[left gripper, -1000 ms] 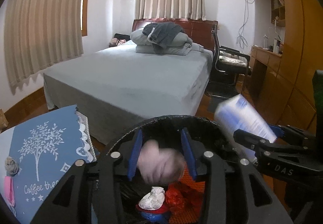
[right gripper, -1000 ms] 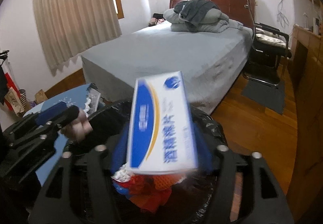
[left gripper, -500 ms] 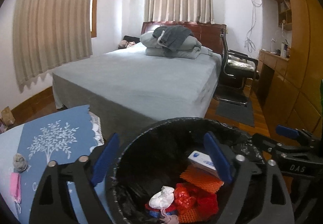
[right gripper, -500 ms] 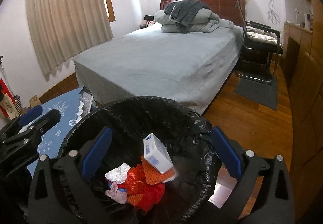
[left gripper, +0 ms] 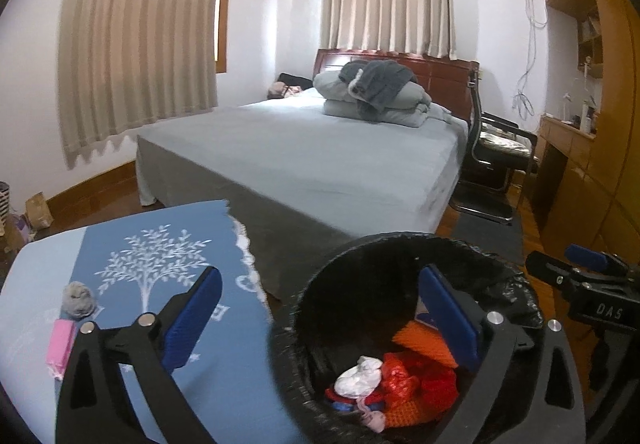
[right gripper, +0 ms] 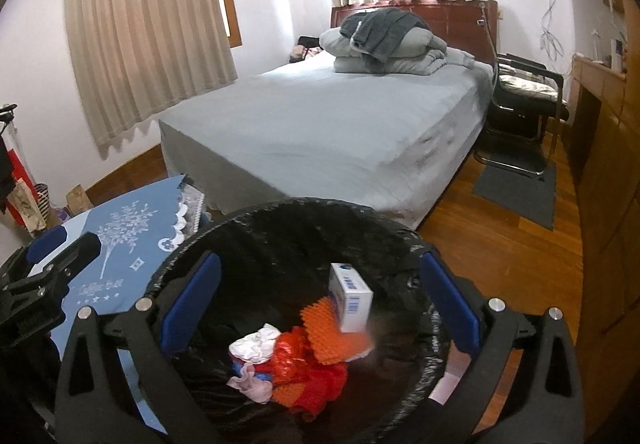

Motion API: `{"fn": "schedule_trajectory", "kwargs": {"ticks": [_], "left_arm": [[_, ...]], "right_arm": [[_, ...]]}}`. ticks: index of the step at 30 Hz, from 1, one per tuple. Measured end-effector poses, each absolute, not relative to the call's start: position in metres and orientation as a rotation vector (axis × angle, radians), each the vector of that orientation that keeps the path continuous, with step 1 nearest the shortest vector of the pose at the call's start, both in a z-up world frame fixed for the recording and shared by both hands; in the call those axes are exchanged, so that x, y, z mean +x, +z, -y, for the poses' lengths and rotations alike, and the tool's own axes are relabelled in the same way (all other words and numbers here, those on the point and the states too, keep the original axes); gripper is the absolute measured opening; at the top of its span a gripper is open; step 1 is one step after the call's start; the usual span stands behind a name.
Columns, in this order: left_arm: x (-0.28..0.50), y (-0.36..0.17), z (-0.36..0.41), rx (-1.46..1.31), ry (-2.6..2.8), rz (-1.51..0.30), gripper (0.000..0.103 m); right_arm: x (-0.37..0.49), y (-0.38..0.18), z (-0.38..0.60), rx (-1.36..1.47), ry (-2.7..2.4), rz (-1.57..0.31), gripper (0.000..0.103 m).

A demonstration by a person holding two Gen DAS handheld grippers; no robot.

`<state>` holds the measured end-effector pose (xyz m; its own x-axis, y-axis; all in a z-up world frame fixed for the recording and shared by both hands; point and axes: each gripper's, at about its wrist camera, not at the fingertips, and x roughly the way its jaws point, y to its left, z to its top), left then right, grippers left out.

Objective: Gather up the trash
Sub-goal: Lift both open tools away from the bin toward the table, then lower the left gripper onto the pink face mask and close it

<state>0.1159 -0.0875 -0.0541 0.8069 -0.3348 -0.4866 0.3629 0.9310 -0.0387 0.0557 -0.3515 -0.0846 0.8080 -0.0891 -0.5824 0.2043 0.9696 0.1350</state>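
Drop step done: left gripper [left gripper: 316, 318] opening, right gripper [right gripper: 318, 306] wide, both empty over bin [right gripper: 280, 228]. Next: fetch grey wad [left gripper: 79, 299] and pink piece [left gripper: 60, 344] from table [left gripper: 224, 384].

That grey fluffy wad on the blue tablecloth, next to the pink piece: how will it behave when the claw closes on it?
The grey wad looks crumpled and fuzzy, so it will probably squash rather than resist. It seems light and may skid on the tablecloth if nudged. Its rounded shape could let it roll toward the pink piece.

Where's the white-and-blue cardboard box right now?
In the right wrist view, the white-and-blue cardboard box stands inside the black-lined trash bin, leaning on orange mesh trash.
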Motion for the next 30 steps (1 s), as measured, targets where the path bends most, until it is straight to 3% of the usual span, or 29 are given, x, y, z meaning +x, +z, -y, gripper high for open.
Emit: {"fn": "schedule_trajectory", "kwargs": {"ticks": [18,30], "left_arm": [[0.119,-0.067,-0.035,0.046,-0.111,-0.504,0.097],[0.147,-0.107,-0.141,0.024,0.139,-0.580,0.096]], "right_arm": [[0.107,-0.084,0.230,0.126,0.050,-0.613,0.097],[0.148,-0.106,0.150,0.083,0.157,-0.644,0.097]]}}
